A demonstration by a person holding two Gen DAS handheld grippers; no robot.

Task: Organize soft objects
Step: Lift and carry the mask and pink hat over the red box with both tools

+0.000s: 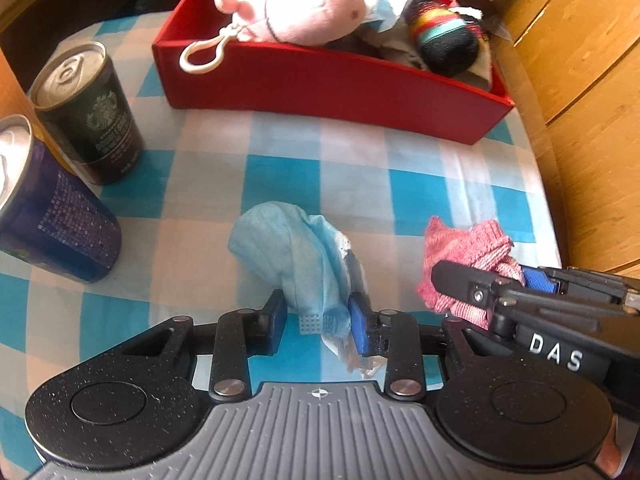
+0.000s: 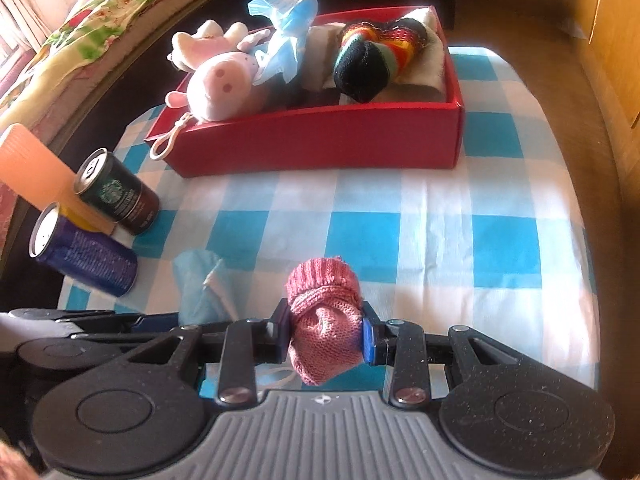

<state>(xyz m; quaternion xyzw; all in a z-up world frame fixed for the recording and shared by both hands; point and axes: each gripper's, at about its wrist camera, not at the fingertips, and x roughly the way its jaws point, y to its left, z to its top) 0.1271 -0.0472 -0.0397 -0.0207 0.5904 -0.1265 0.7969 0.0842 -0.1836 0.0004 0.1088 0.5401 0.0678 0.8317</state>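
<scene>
Blue and dark drink cans stand at the left edge of the desk [image 2: 440, 216], which wears a blue-and-white checked cloth: the blue can [image 2: 82, 254] is nearest, the dark green can [image 2: 118, 194] just behind it, with an orange ribbed object [image 2: 32, 168] beyond them. Further right, the left gripper [image 1: 320, 320] has its jaws narrowed on a crumpled light blue face mask [image 1: 288, 252], the pads pressing its lower end while the rest bunches up above them. To its right, close beside it, the right gripper [image 2: 324, 334] has its jaws pinched nearly together on a pink knitted sock [image 2: 324, 320], which bulges above and below the pads. At the back of the desk sits the red box [image 2: 320, 140]. From left to right it contains a pink pig plush [image 2: 220, 84] with a white clip hanging over the wall, another blue mask [image 2: 288, 28], and a rolled striped sock [image 2: 368, 60] lying on white cloth.
</scene>
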